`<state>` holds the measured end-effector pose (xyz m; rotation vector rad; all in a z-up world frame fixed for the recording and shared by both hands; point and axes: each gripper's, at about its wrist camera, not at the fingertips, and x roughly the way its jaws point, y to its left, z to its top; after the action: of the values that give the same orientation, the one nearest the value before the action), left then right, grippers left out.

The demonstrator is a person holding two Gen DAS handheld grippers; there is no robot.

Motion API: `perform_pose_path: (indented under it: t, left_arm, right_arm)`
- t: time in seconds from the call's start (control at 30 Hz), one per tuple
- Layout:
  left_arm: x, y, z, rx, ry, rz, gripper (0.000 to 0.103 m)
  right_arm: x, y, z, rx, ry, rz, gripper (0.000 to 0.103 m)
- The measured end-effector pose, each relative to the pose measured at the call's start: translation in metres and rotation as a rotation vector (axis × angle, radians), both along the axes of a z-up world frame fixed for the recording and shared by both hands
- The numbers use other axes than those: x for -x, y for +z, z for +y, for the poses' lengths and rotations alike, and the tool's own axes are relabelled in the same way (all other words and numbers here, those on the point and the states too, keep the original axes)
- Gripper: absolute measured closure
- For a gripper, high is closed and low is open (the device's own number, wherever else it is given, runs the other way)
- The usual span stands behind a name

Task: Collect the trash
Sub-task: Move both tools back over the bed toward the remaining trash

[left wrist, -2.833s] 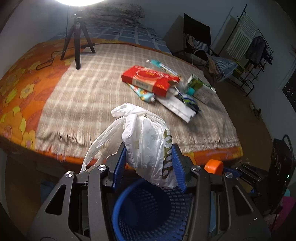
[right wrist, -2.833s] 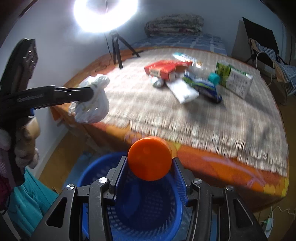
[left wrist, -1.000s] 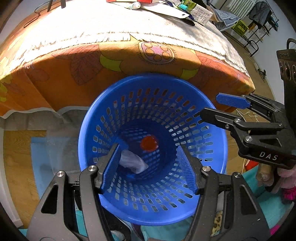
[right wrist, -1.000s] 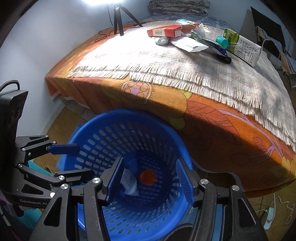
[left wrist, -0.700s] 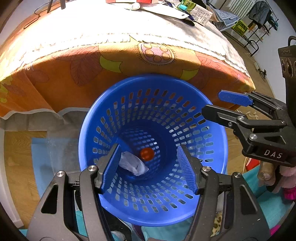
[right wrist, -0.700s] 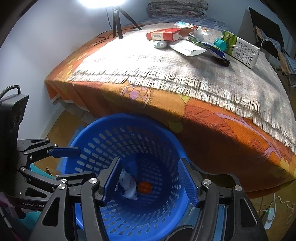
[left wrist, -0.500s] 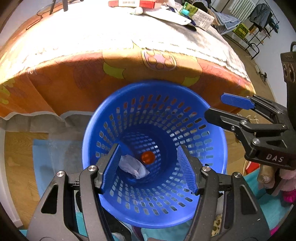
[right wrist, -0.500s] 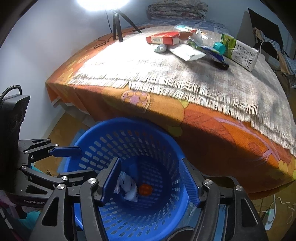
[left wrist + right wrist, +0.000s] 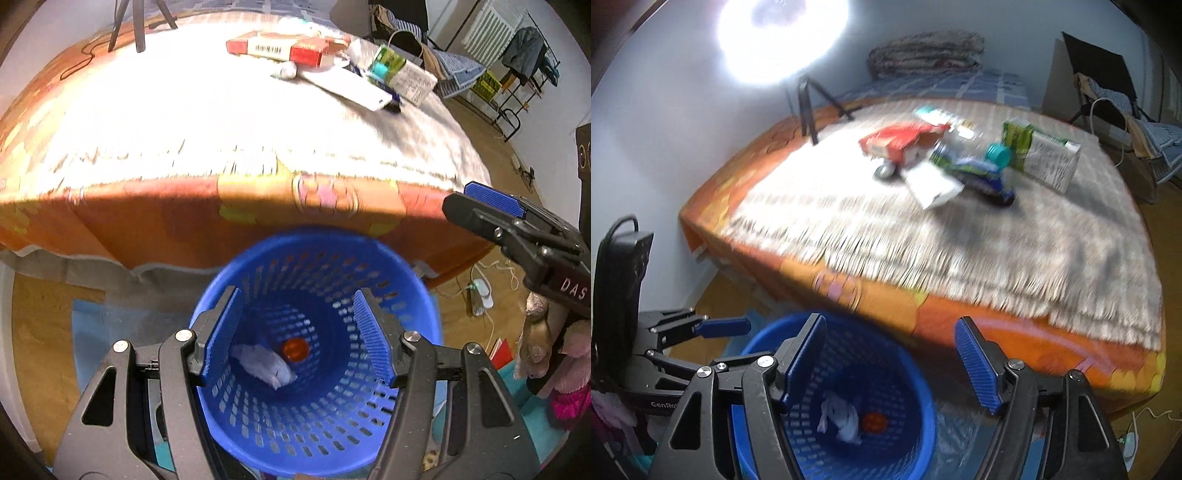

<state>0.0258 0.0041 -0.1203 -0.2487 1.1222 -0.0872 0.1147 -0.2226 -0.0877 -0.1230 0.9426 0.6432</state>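
Trash [image 9: 945, 166] waits piled mid-bed while both the left gripper [image 9: 295, 339] and right gripper [image 9: 890, 365], the latter's jaws just widening, hang empty over the basket [image 9: 417, 288]; approach the red box [image 9: 897, 142] squarely.

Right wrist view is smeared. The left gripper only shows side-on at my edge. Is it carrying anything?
Observer: No. From the left wrist view, the left gripper is open with nothing between its pads, over the mouth of the blue basket.
Operator: Basket contents? Just blobs here.
Observer: A crumpled white bag and an orange cap lie side by side at the bottom.
Operator: Can you see any markings on the red box?
Observer: Yes, the red box has a barcode on the long side that faces the basket.
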Motion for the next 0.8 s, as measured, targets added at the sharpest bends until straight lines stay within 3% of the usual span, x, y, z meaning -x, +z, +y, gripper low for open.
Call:
perform_pose_path:
  t: [0.27,0.33,0.6,0.8]
  left_arm:
    - [-0.031,0.027,-0.005,0.01,0.002,-0.058,0.038]
    - [-0.04,0.033,-0.008,0.009,0.0,-0.072,0.034]
    - [-0.087,0.06,0.0,-0.042,0.014,-0.144,0.03]
    - [-0.135,0.07,0.021,0.008,0.085,-0.155,0.028]
  right_arm:
    - [-0.038,0.032,-0.018,-0.073,-0.063,-0.046,0.023]
    - [-0.048,0.04,-0.023,-0.085,-0.082,-0.067,0.022]
    - [-0.107,0.062,-0.04,-0.102,-0.149,-0.129,0.018]
    - [-0.16,0.066,-0.054,-0.094,-0.193,-0.145,0.014]
